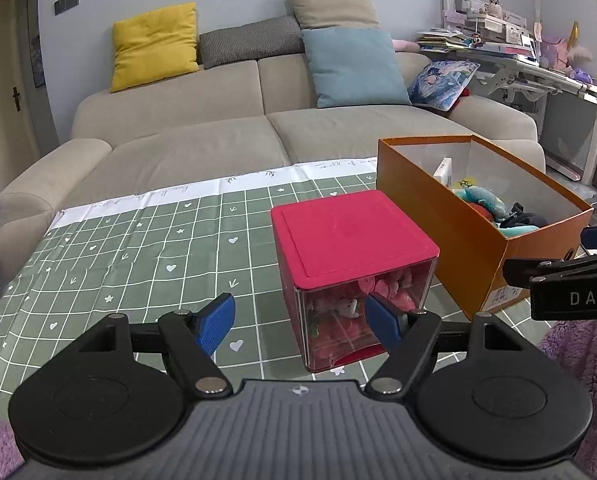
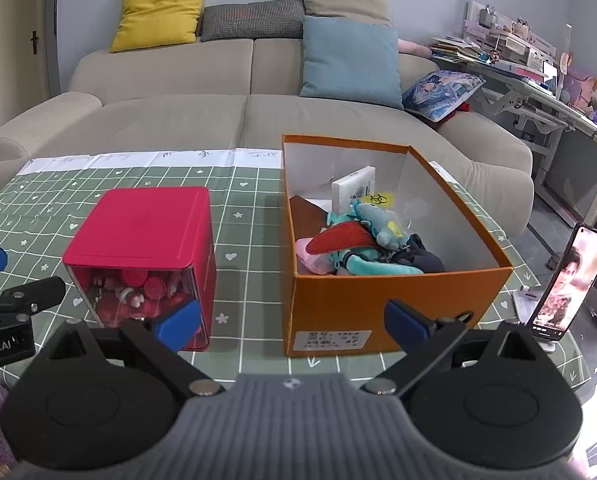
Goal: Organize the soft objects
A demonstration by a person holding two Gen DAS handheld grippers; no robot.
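An open orange cardboard box (image 2: pixel 378 304) stands on the green checked tablecloth (image 2: pixel 250 216) and holds several soft toys (image 2: pixel 358 240) and a white packet (image 2: pixel 352 190). The box also shows in the left wrist view (image 1: pixel 470 256). A clear cube with a red lid (image 1: pixel 350 232), filled with small pink items, stands left of it; it also shows in the right wrist view (image 2: pixel 142 228). My left gripper (image 1: pixel 300 322) is open and empty in front of the cube. My right gripper (image 2: pixel 292 322) is open and empty in front of the orange box.
A phone (image 2: pixel 566 284) stands propped upright to the right of the orange box. A beige sofa (image 2: pixel 226 120) with cushions lies beyond the table. A cluttered desk (image 2: pixel 538 72) is at the far right. A purple fluffy fabric (image 1: pixel 578 356) lies at the near edge.
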